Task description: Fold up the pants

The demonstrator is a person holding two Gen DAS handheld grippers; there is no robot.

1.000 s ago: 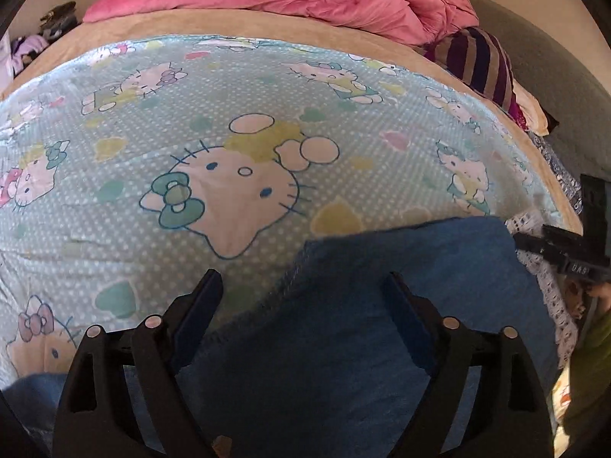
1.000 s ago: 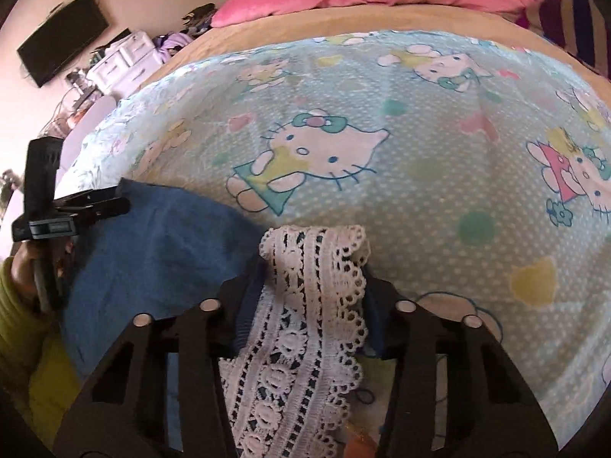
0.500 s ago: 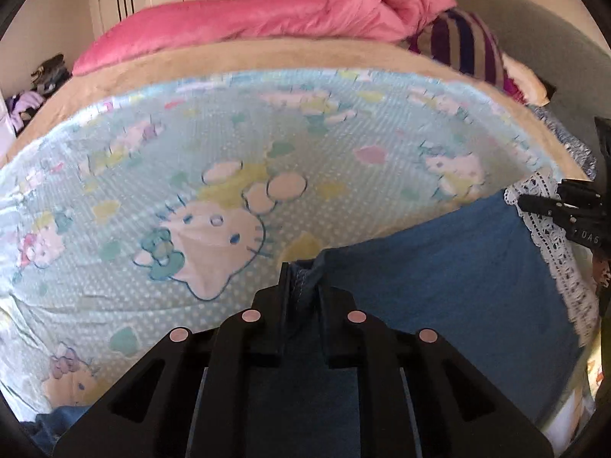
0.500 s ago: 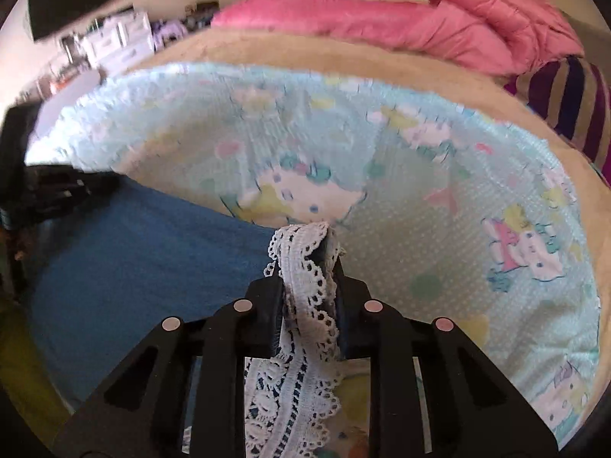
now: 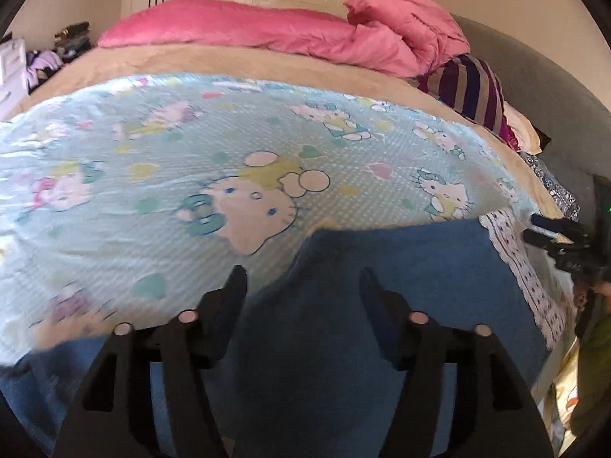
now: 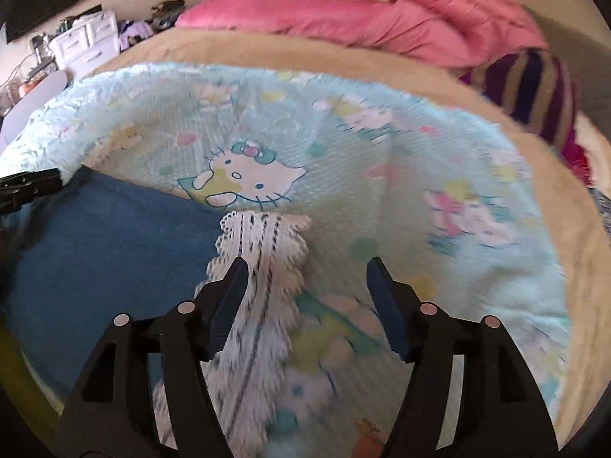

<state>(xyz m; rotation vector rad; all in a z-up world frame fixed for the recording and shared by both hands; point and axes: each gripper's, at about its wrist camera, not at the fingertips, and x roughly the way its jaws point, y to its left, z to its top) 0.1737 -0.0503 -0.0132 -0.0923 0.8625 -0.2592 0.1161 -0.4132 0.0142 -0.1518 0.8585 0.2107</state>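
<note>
The blue pants (image 5: 382, 305) lie flat on the near part of the bed, with a white lace hem (image 5: 523, 267) along their right edge. My left gripper (image 5: 301, 286) is open and empty just above the pants' far left corner. In the right wrist view the pants (image 6: 107, 252) lie at the left and the lace hem (image 6: 263, 259) runs between the fingers. My right gripper (image 6: 305, 278) is open and empty above the lace. Each gripper shows at the edge of the other's view: the right one (image 5: 553, 240), the left one (image 6: 26, 187).
A light blue Hello Kitty sheet (image 5: 248, 175) covers a tan blanket (image 5: 229, 61). Pink bedding (image 5: 267, 34) and a striped cushion (image 5: 469, 91) lie at the far end. Drawers and clutter (image 6: 84, 38) stand at the far left.
Both grippers were shut on the pants half a second ago, the left on the blue corner, the right on the lace. Both have opened and let go; the pants lie flat.
</note>
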